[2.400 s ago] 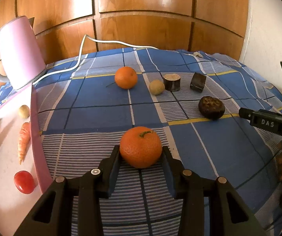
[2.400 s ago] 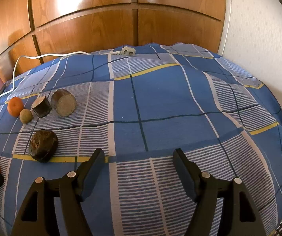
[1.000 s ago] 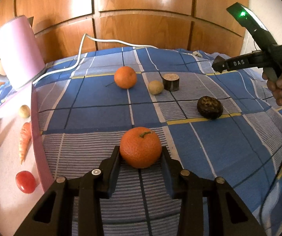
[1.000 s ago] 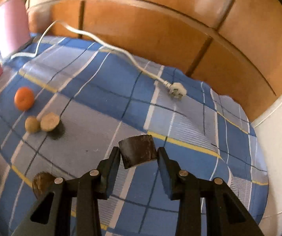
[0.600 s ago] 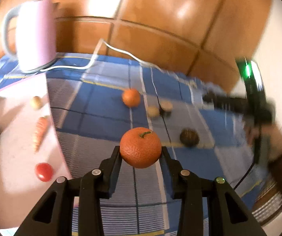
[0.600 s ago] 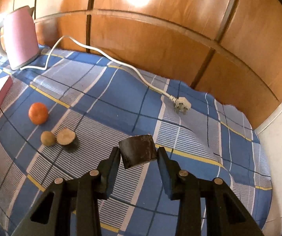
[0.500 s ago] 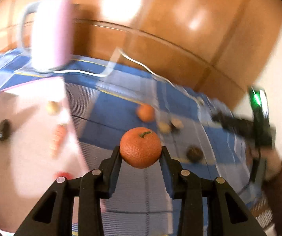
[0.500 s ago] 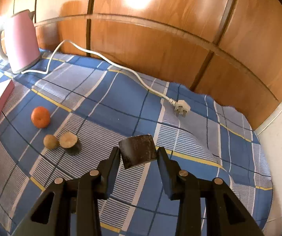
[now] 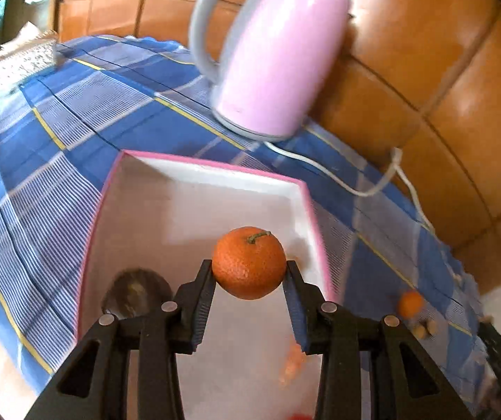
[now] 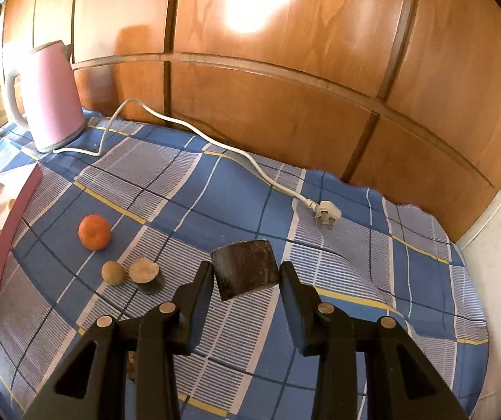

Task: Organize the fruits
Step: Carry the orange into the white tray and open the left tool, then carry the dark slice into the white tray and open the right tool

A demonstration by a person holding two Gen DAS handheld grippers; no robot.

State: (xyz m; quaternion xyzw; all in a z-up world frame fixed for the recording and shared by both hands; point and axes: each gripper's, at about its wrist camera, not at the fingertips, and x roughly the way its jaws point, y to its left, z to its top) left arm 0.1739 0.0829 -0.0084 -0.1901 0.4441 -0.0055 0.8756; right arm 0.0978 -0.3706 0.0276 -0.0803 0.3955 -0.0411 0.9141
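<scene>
Oranges number two: one orange (image 9: 249, 262) is clamped between the jaws of the left gripper (image 9: 249, 280), held in the air over the pink-rimmed tray (image 9: 212, 203), and a second orange (image 10: 94, 232) lies on the blue checked cloth (image 10: 236, 189) at about nine o'clock from the right gripper (image 10: 245, 280). That gripper's jaws are closed on one dark cut chunk (image 10: 244, 268), lifted clear of the cloth. Near the loose orange, toward six o'clock of it, sit one small tan round fruit (image 10: 113, 272) and one cut piece with a pale face (image 10: 144, 273), touching each other. In the tray, one dark rough fruit (image 9: 135, 292) shows at eight o'clock from the held orange; blurred orange and red shapes lie lower, too smeared to name. One pink kettle (image 9: 271, 56) stands beyond the tray at twelve o'clock, and its white cord (image 10: 215, 147) trails across the cloth to one plug (image 10: 327, 216).
</scene>
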